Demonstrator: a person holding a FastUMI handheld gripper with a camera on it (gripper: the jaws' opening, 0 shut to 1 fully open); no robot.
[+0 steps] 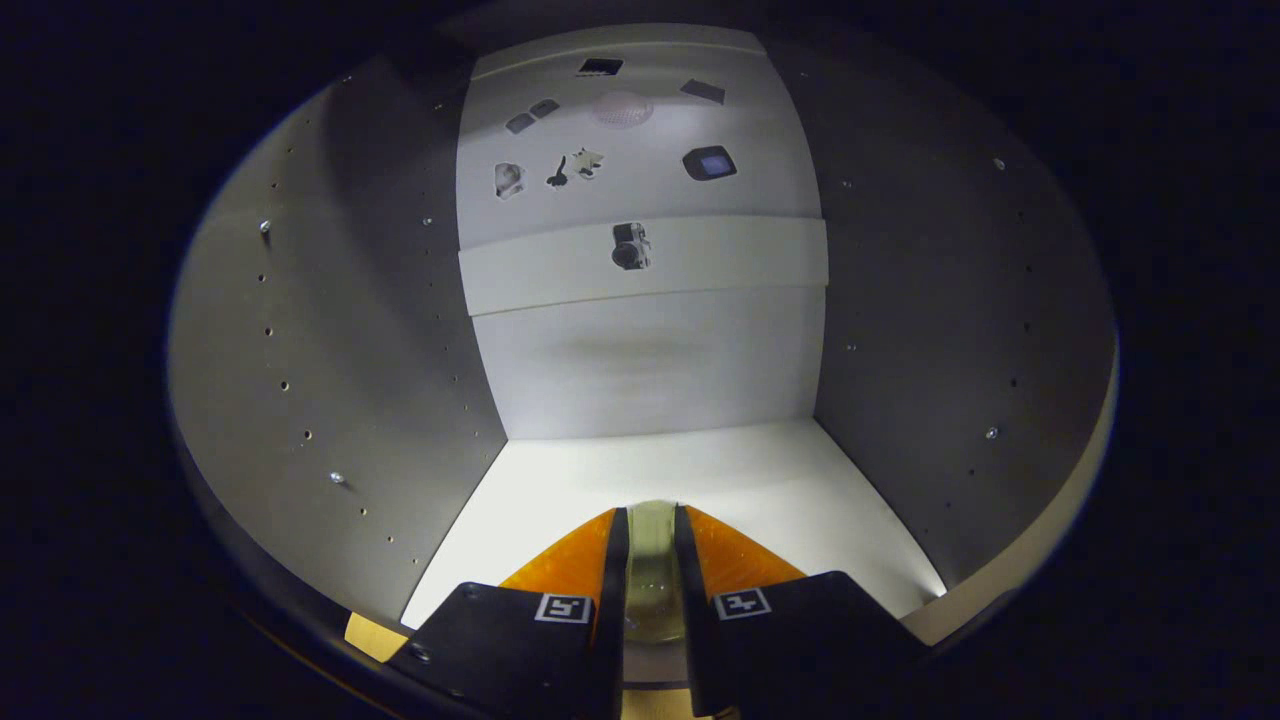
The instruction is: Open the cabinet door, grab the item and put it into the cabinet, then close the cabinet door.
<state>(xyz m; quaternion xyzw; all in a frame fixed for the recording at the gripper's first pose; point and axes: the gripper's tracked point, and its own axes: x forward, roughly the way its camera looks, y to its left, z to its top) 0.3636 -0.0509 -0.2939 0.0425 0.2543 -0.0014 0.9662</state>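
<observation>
I am looking into the open white cabinet, with its floor just ahead of the fingers and its back wall beyond. My gripper is over the front part of the cabinet floor. It is shut on a narrow pale yellow-green item, pinched between both fingers. Only a thin strip of the item shows, so its shape is hidden.
The grey left side wall and right side wall carry rows of small holes and screws. A white rail crosses the back wall, with several small stickers on and above it. The cabinet's front edge runs at lower right.
</observation>
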